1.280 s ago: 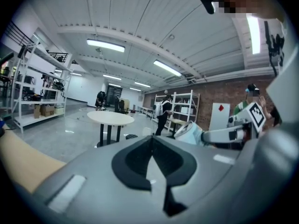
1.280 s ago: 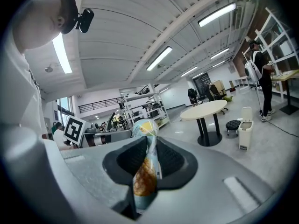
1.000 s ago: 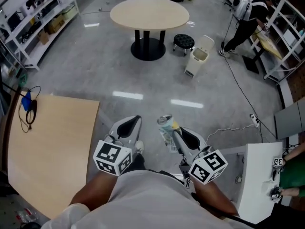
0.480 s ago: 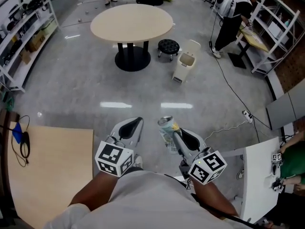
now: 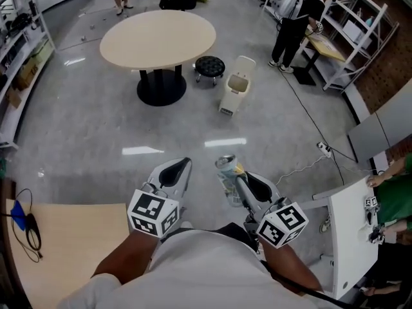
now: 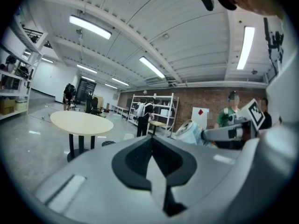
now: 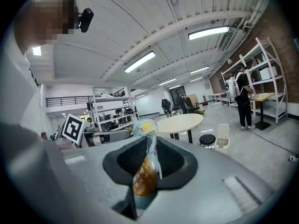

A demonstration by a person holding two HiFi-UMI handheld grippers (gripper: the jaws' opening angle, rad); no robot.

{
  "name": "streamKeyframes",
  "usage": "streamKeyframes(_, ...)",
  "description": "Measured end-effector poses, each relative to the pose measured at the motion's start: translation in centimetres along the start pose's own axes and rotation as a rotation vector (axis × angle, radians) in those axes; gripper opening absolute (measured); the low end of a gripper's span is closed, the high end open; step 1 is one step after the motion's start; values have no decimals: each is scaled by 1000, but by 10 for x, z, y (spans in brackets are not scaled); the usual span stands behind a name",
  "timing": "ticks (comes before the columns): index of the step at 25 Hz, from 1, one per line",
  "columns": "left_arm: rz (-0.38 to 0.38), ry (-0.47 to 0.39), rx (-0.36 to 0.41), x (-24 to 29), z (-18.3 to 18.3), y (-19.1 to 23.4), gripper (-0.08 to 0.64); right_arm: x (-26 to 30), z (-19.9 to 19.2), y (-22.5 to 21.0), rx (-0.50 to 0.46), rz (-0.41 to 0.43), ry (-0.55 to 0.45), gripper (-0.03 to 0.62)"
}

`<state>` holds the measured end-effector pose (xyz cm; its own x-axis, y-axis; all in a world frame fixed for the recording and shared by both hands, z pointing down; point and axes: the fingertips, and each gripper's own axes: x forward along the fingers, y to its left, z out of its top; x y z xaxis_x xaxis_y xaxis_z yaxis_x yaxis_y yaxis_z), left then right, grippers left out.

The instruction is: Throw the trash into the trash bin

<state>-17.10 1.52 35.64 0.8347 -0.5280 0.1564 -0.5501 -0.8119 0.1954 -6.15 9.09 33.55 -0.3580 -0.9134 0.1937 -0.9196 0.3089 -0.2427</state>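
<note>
Right gripper (image 5: 237, 184) is squeezing a squashed can (image 5: 225, 167) between its jaws. The can is standing tall, with its top end poking up past the jaw tips. Left gripper (image 5: 177, 171) is riding beside it, jaws together and holding nothing. The bin (image 5: 233, 92) is sitting far ahead across the floor, well apart, almost straight in front of the right gripper, so that hand is lining up better. In the right gripper view the jaws are aiming a little left of it. The bin is standing upright just beside a stool (image 5: 210, 65), near the table (image 5: 158, 37), with its lid tipping back and its mouth facing up.
</note>
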Motion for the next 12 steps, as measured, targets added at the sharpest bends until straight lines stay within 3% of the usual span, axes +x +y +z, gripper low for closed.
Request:
streamKeyframes(6,-62,14,-5,17,5,4,6,7,6,-8,19,-62,-15,69)
streamKeyframes(12,-75,25,-25,33,1,2,6,6,6,-25,39,-86,-6,69)
